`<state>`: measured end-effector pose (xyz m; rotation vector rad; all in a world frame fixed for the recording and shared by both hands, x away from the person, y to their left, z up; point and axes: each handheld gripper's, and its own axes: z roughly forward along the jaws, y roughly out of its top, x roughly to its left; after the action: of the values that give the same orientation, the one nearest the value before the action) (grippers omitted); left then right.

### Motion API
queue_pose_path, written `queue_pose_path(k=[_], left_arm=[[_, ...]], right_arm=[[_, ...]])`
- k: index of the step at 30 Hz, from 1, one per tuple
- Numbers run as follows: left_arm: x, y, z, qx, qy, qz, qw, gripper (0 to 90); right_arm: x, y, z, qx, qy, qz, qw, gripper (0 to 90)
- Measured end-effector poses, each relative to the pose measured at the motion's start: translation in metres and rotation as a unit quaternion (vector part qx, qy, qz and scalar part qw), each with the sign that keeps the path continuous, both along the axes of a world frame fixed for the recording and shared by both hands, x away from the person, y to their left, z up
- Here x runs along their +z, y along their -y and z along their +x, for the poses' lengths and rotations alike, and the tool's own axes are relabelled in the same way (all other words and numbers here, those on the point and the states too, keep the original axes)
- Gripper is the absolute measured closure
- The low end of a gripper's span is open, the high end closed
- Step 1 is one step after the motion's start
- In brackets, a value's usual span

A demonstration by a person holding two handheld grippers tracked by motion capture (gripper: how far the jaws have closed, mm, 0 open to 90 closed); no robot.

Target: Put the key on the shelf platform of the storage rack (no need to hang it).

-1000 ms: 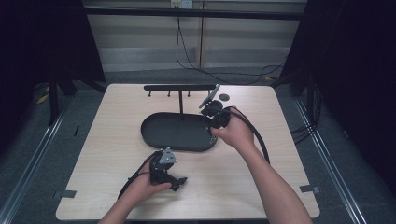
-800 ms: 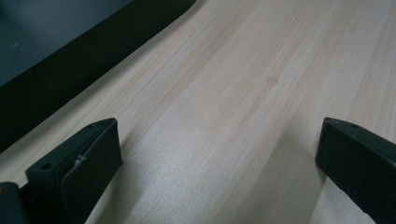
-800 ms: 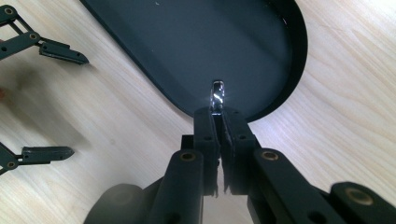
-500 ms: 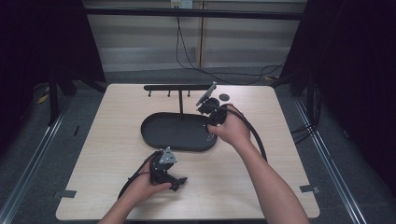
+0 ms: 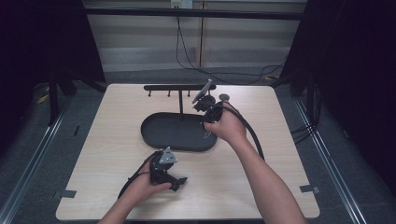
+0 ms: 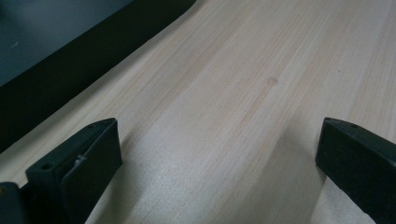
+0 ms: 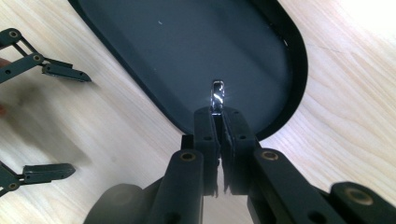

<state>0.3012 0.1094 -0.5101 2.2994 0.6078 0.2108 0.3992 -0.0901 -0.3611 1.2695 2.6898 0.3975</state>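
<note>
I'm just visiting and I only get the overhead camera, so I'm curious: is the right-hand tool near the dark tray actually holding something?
Observer: Yes. The right gripper view shows the right gripper shut on a small shiny metal piece, which sticks out past the jaw tips.
Operator: Where is that piece relative to the tray?
Observer: In that view it sits over the rounded end of the black tray, inside the rim. I cannot tell whether it touches the floor of the tray.
Operator: And the other tool?
Observer: The left gripper view shows the left gripper wide open, with bare wooden table between its jaws.
</note>
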Motion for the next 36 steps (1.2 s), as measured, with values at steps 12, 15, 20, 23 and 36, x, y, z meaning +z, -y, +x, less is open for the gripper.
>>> queue_pose_path(k=[12, 15, 20, 23, 36], left_arm=[[0.000, 0.000, 0.000, 0.001, 0.000, -0.002, 1.0000, 0.0], [0.000, 0.000, 0.000, 0.001, 0.000, -0.002, 1.0000, 0.0], [0.000, 0.000, 0.000, 0.001, 0.000, -0.002, 1.0000, 0.0], [0.000, 0.000, 0.000, 0.001, -0.001, -0.002, 1.0000, 0.0], [0.000, 0.000, 0.000, 0.001, -0.001, -0.002, 1.0000, 0.0]], right_arm=[[-0.005, -0.007, 0.006, 0.003, 0.002, -0.001, 1.0000, 86.0], [-0.007, -0.008, 0.007, 0.004, 0.004, 0.001, 1.0000, 86.0], [-0.010, -0.010, 0.010, 0.004, 0.005, 0.004, 1.0000, 86.0], [-0.011, -0.010, 0.011, 0.001, 0.006, 0.006, 1.0000, 86.0], [-0.019, -0.014, 0.017, 0.000, 0.012, 0.003, 0.9999, 86.0]])
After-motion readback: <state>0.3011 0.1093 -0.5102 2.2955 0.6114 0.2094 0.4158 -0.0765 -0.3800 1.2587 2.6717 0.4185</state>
